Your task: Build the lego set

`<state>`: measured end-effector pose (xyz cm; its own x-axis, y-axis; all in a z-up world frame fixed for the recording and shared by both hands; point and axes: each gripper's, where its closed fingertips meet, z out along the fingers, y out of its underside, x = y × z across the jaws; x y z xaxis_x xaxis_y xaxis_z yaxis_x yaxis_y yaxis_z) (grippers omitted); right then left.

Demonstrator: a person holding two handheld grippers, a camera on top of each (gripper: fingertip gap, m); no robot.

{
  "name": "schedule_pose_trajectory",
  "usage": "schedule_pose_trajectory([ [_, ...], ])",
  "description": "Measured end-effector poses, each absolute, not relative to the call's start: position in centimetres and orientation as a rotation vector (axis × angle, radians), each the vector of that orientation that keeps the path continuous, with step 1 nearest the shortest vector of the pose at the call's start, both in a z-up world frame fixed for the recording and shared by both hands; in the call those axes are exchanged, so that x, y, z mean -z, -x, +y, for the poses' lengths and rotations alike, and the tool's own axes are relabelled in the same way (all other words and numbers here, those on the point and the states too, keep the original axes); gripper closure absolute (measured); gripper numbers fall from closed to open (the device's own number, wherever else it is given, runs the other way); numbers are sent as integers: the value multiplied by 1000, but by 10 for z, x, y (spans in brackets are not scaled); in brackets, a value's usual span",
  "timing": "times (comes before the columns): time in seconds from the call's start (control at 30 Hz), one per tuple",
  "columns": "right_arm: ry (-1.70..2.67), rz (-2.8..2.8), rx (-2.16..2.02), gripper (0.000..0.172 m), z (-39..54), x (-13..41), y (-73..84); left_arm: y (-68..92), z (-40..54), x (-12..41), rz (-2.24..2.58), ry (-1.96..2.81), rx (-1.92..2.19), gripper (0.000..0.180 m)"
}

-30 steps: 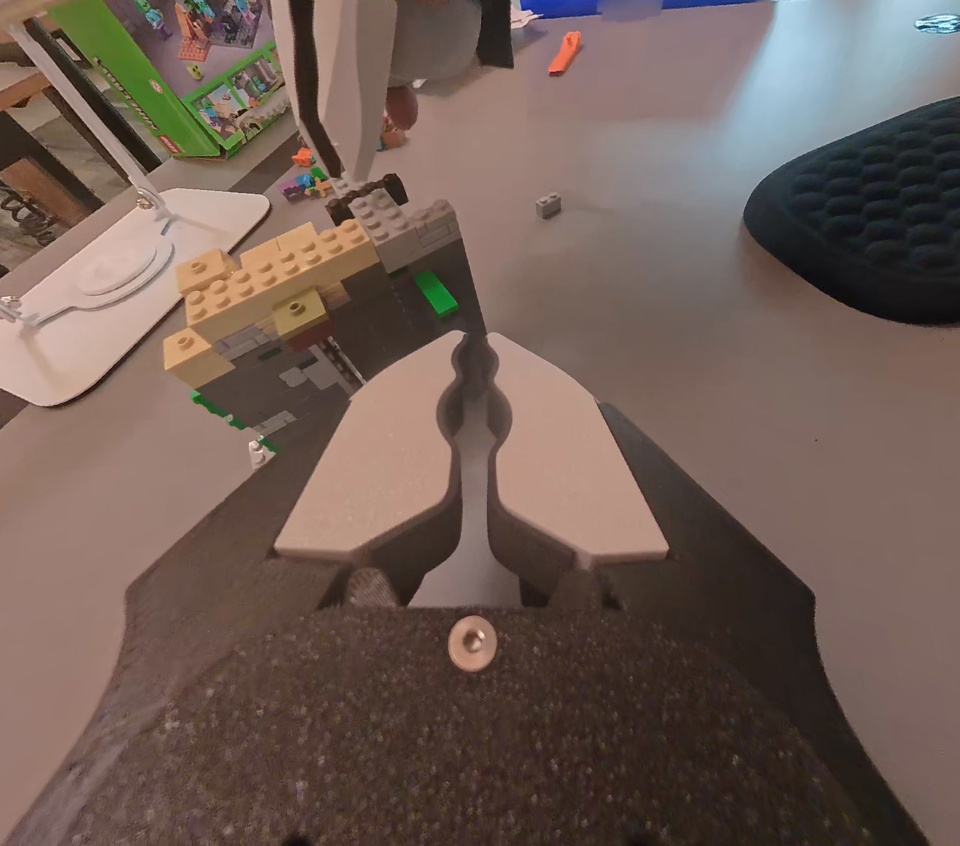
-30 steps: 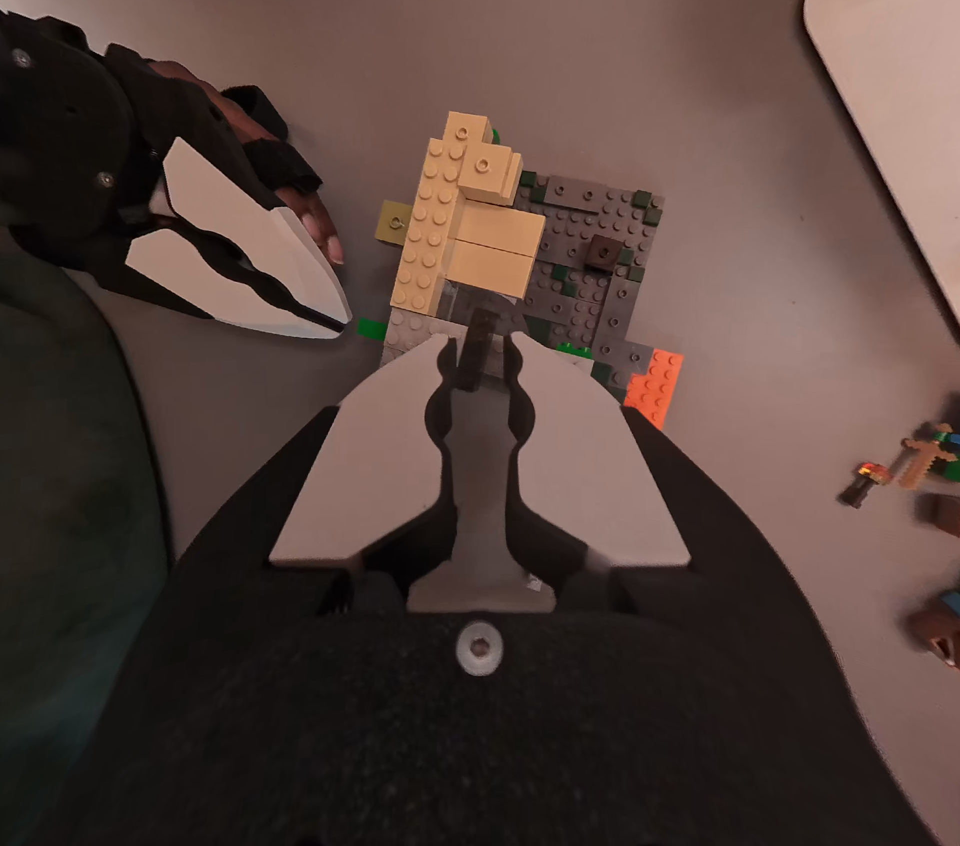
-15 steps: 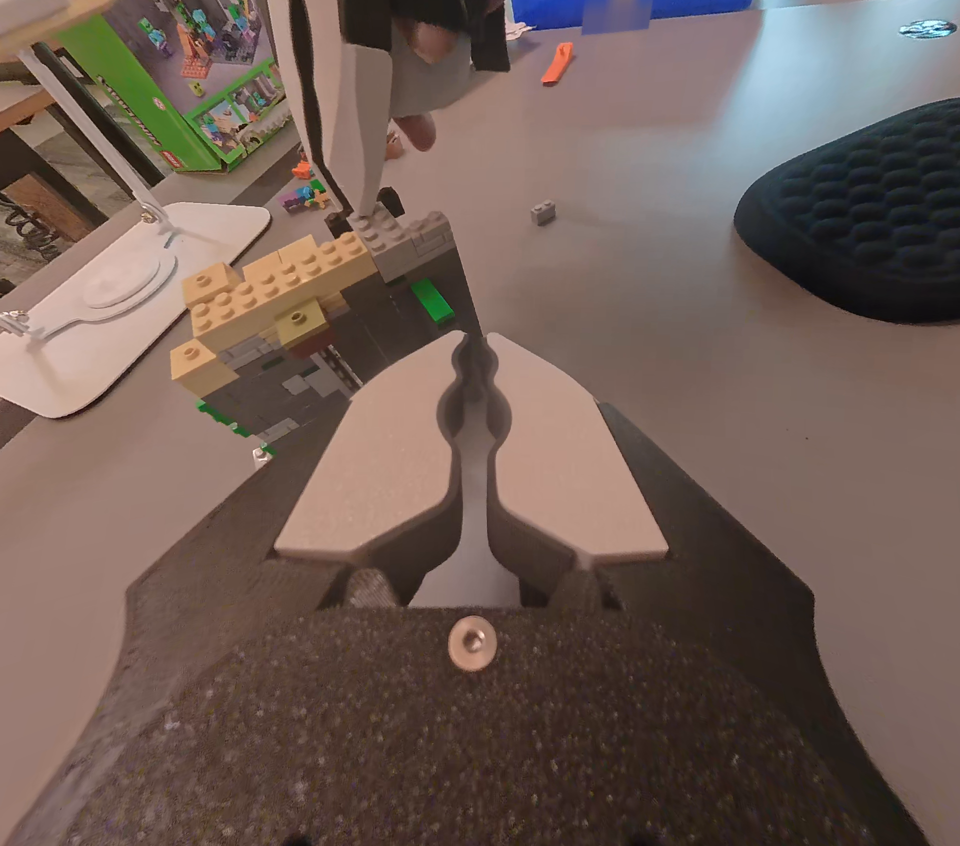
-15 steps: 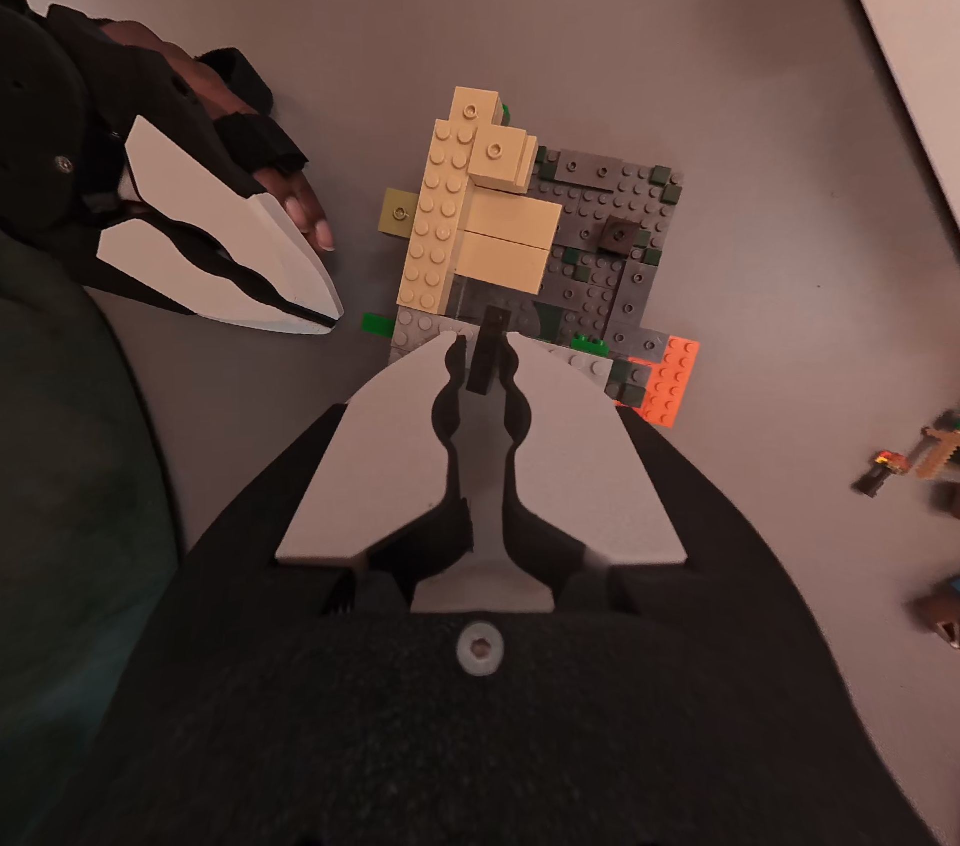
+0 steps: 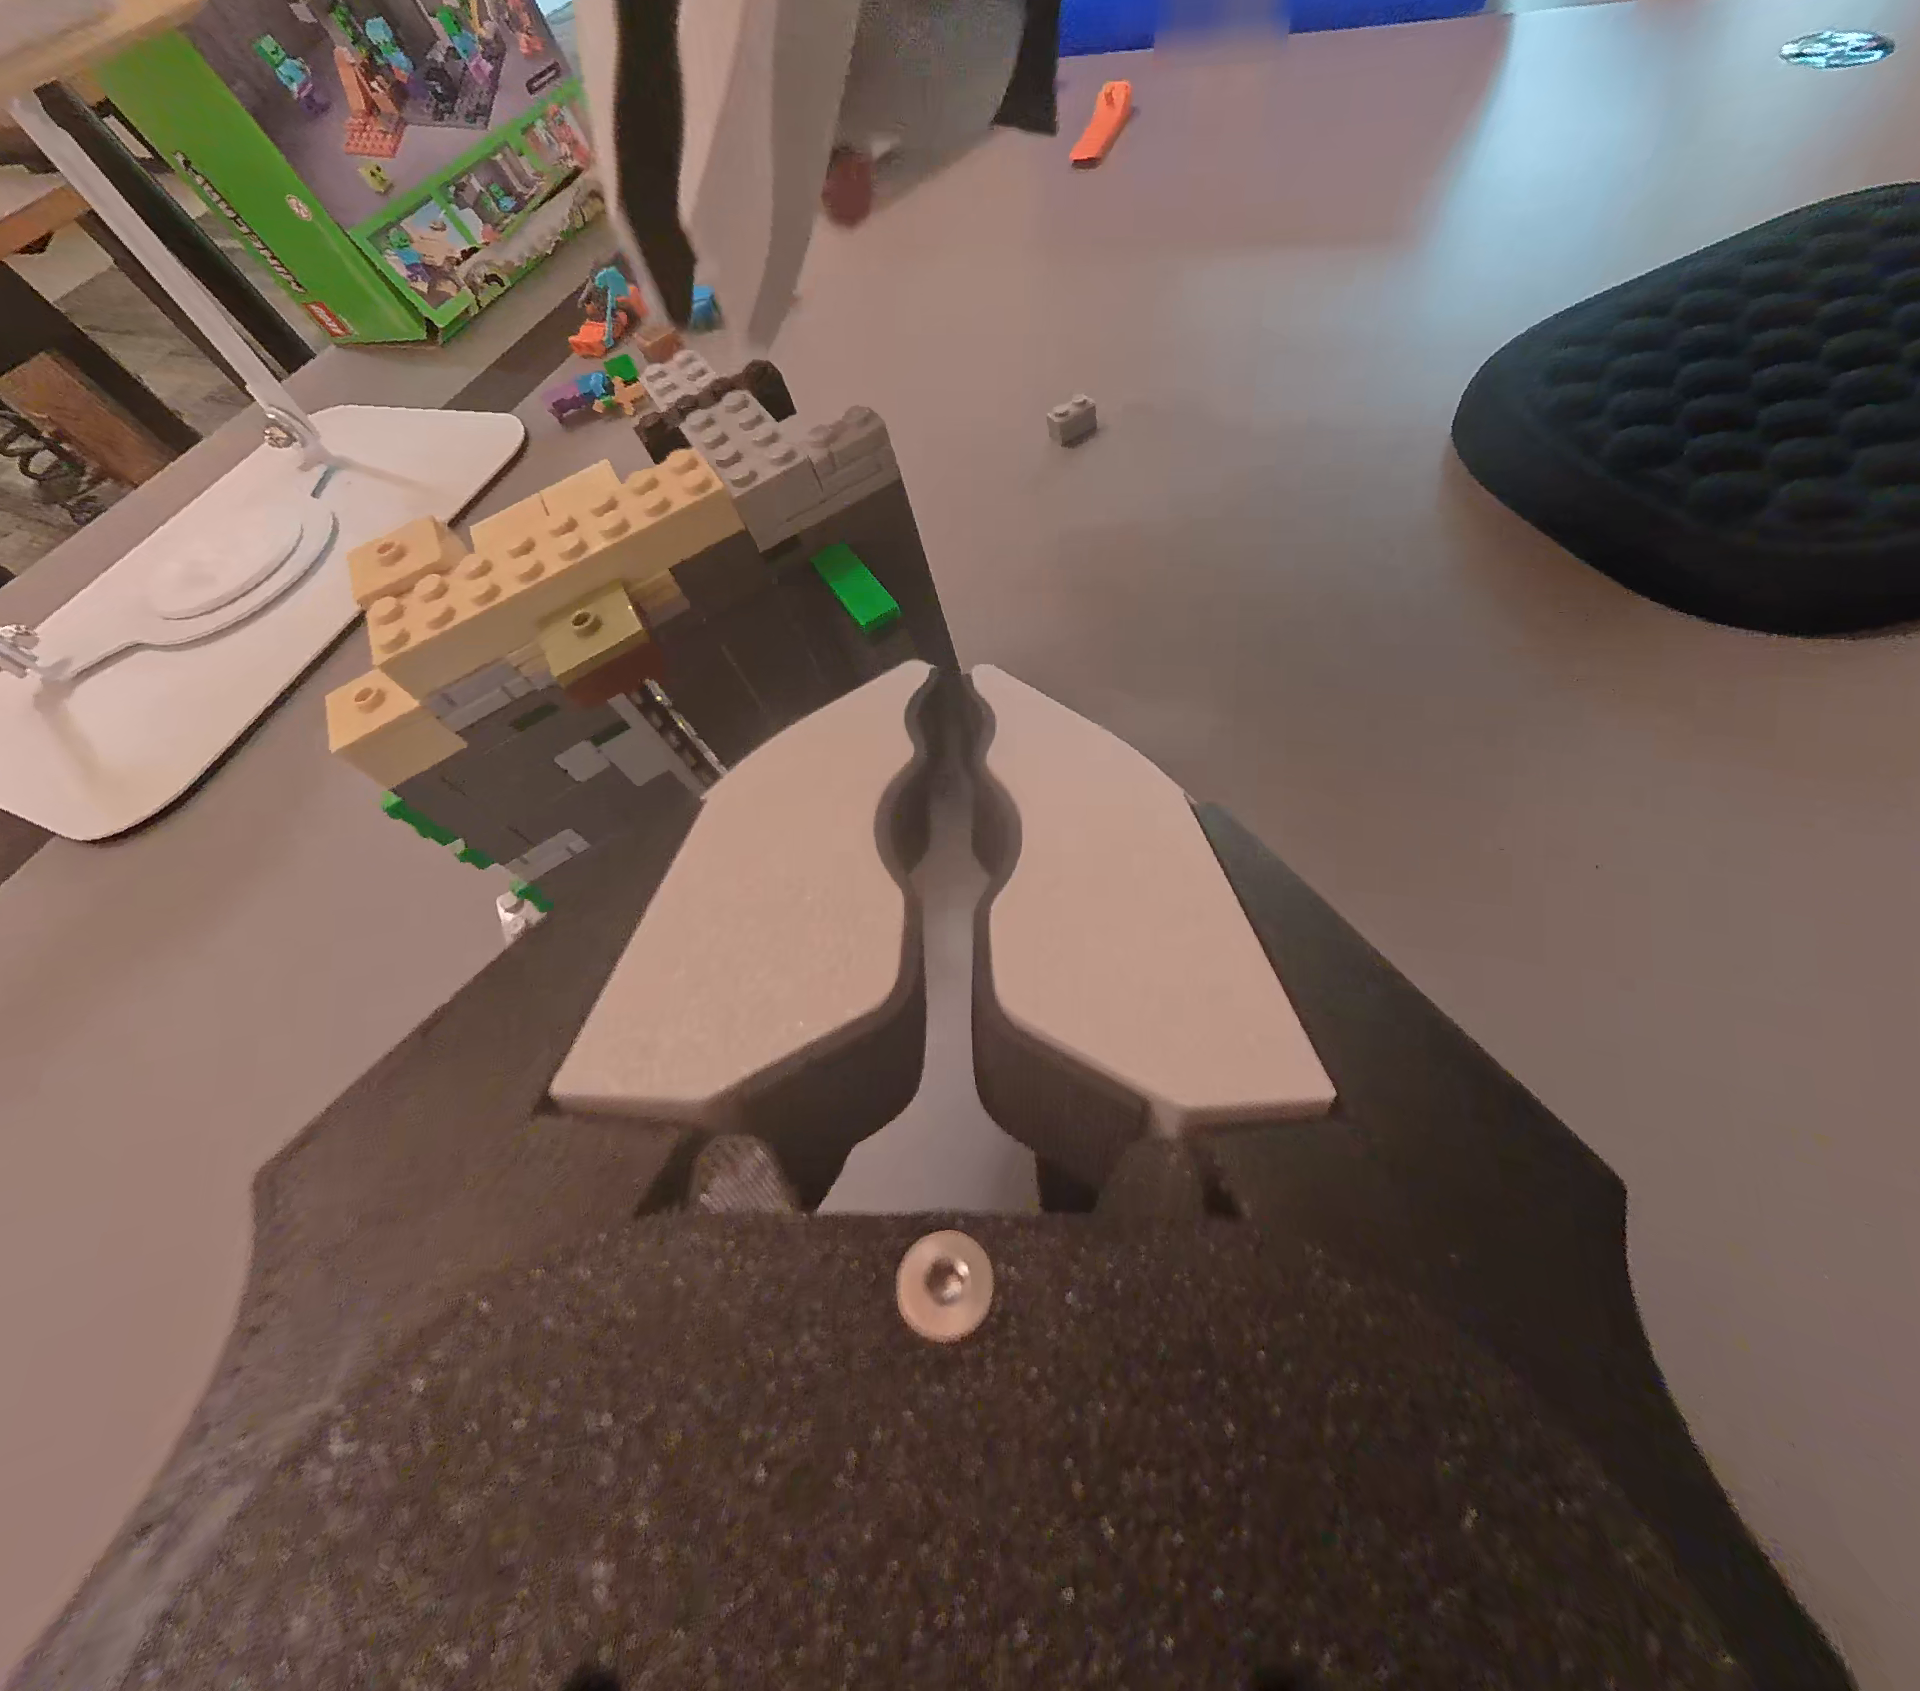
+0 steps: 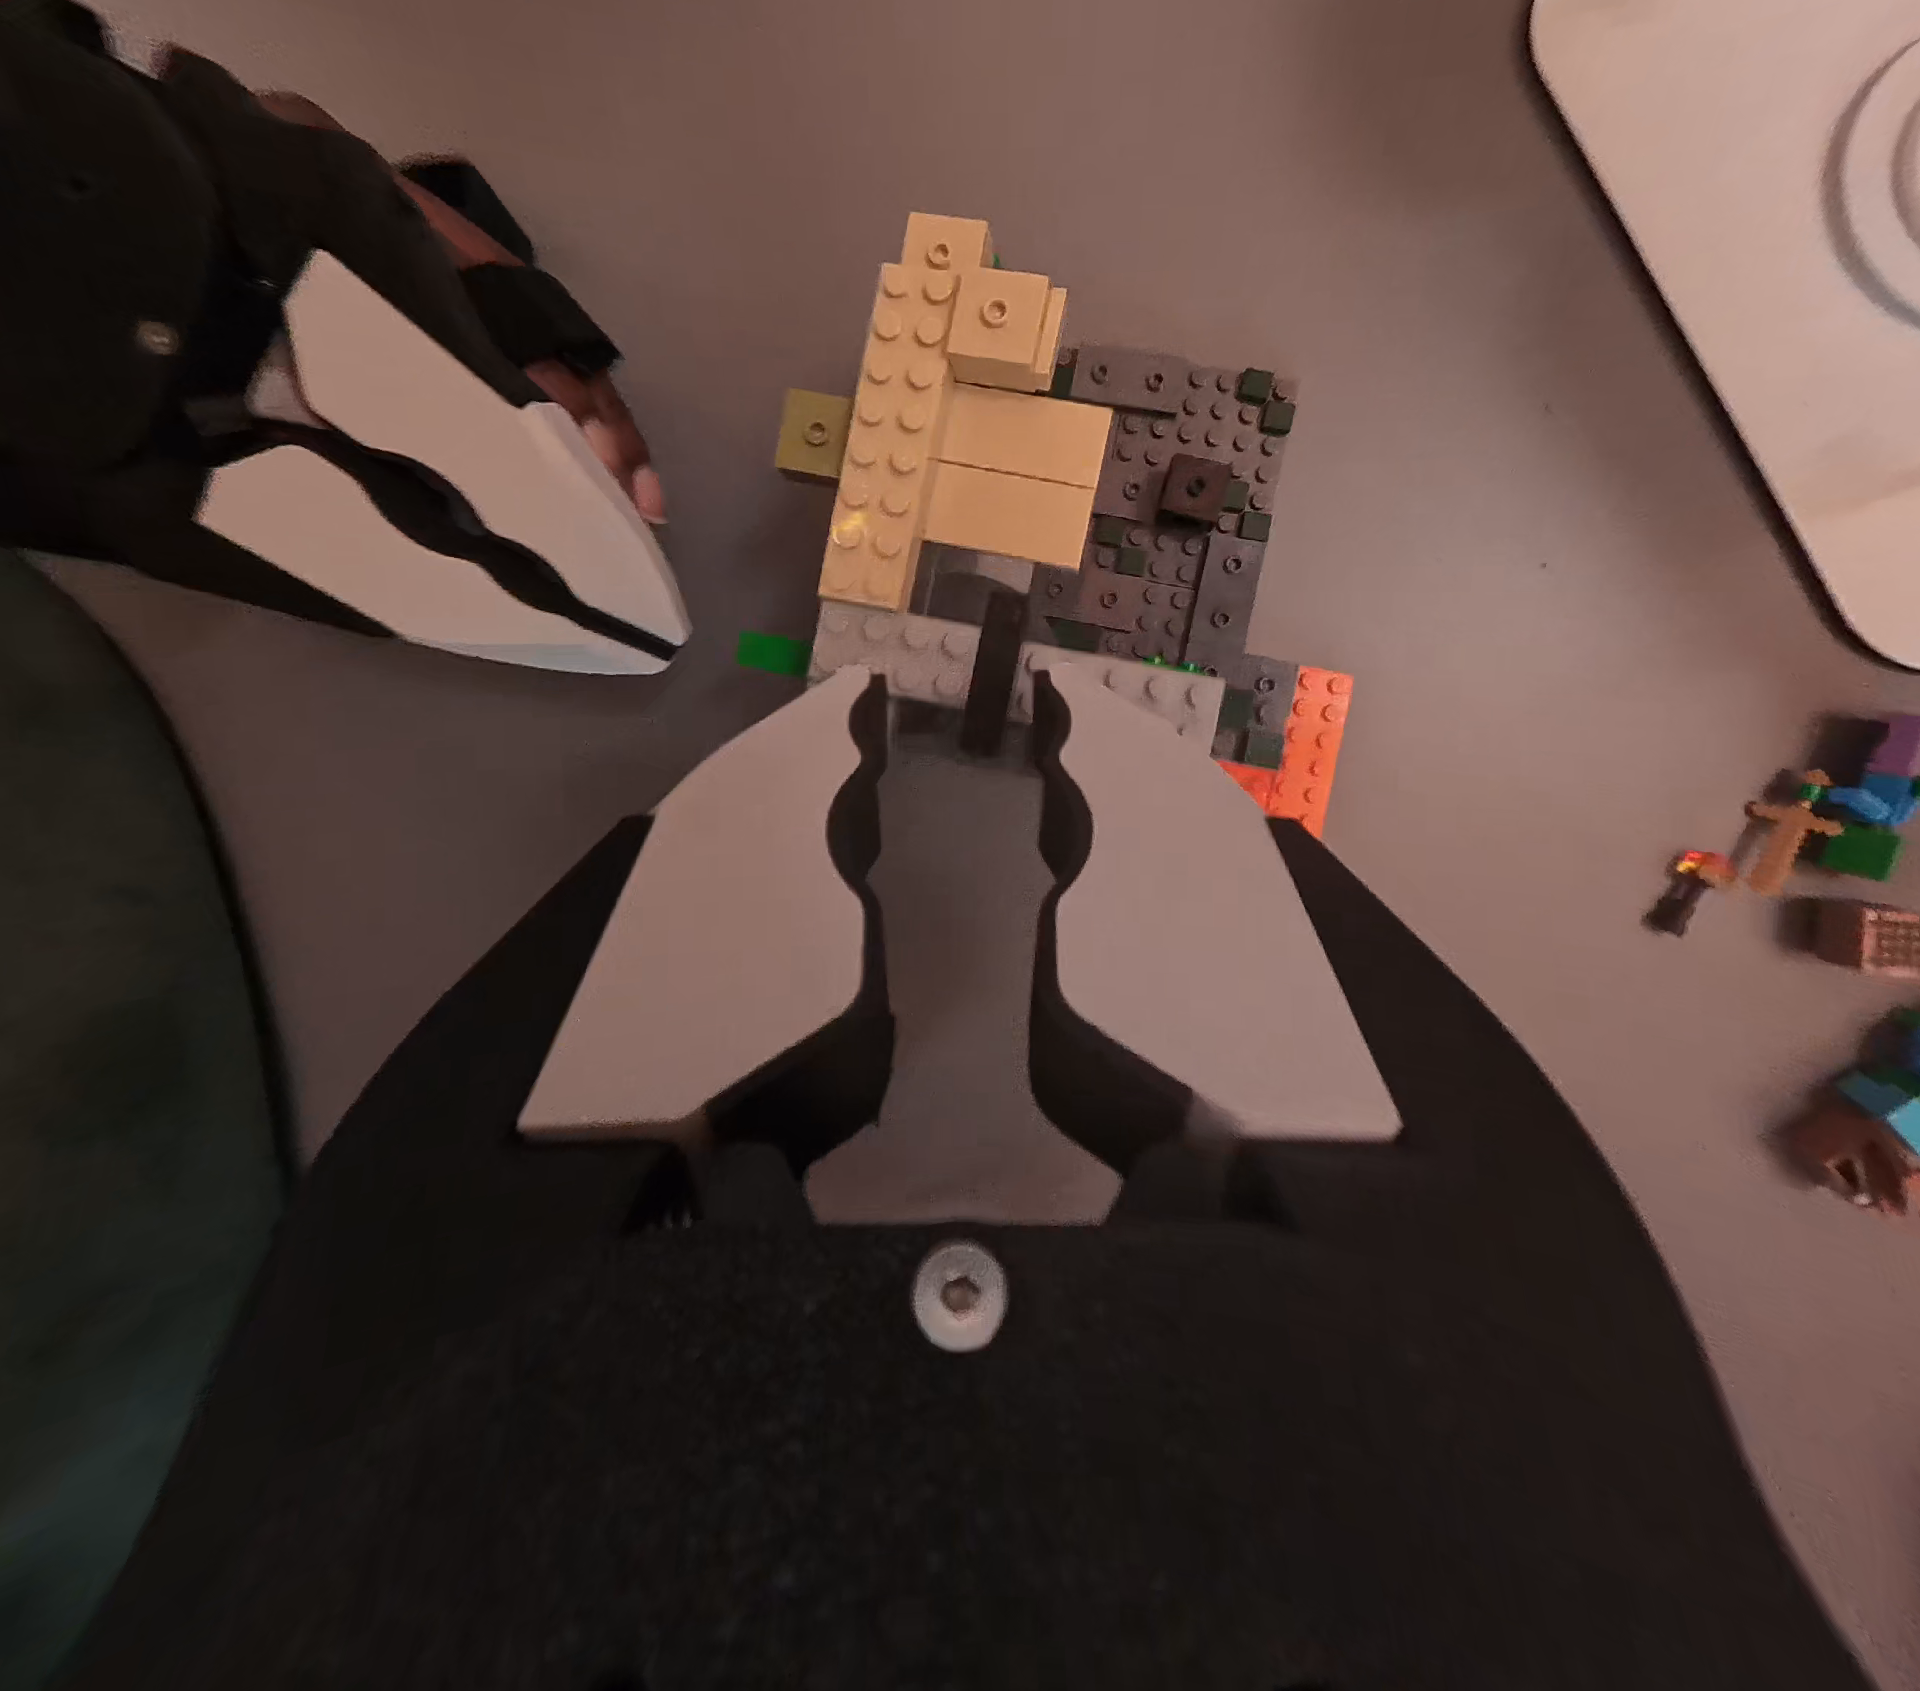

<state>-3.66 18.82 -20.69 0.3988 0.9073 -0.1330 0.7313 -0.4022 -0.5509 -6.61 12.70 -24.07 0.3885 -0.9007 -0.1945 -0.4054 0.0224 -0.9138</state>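
Right wrist view shows the right gripper [image 6: 956, 691] with fingers apart just above the brick model [image 6: 1049, 498], a thin black piece [image 6: 992, 675] standing untouched between them, while the left gripper [image 6: 665, 639], fingers together and empty, lies beside that model.

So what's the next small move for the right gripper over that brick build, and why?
Probably lift the right gripper straight up. Its jaws stand open, with clear gaps either side of the thin black piece, which seems to stand on the grey bricks of the build. The left gripper rests shut, apart.
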Motion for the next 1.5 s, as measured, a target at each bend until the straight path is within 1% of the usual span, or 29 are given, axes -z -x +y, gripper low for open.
schedule_pose_trajectory([
  [0.13,2214,-1248,-572,145,186,200,-5,66,126,241,1203,1573,572,179],
  [0.2,2269,-1180,-574,145,180,215,-32,65,126,242,1205,1568,570,179],
  [0.27,2307,-1184,-456,147,177,240,-63,65,126,244,1208,1572,569,179],
  [0.37,2339,-1167,-442,149,167,273,-83,64,127,248,1206,1584,560,179],
  [0.53,2305,-1208,-403,150,166,295,-84,63,129,254,1202,1599,544,179],
  [0.7,2308,-1256,-387,153,169,303,-85,59,128,251,1193,1591,521,179],
  [0.8,2308,-1268,-409,162,169,306,-84,60,134,253,1168,1634,470,179],
  [0.87,2305,-1271,-418,164,169,307,-84,62,139,255,1130,1673,457,177],
  [1.1,2277,-1296,-458,164,167,305,-79,61,146,257,1083,1708,477,161],
  [1.2,2259,-1309,-475,164,167,304,-74,58,149,259,1087,1712,465,158],
  [1.27,2247,-1312,-487,164,168,303,-71,56,152,260,1088,1717,456,159],
  [1.37,2230,-1307,-503,164,169,299,-68,54,155,262,1087,1728,444,163],
  [1.43,2219,-1305,-514,164,169,297,-65,54,156,263,1097,1728,441,169],
  [1.5,2207,-1308,-508,164,169,295,-65,55,157,263,1112,1728,433,169],
])
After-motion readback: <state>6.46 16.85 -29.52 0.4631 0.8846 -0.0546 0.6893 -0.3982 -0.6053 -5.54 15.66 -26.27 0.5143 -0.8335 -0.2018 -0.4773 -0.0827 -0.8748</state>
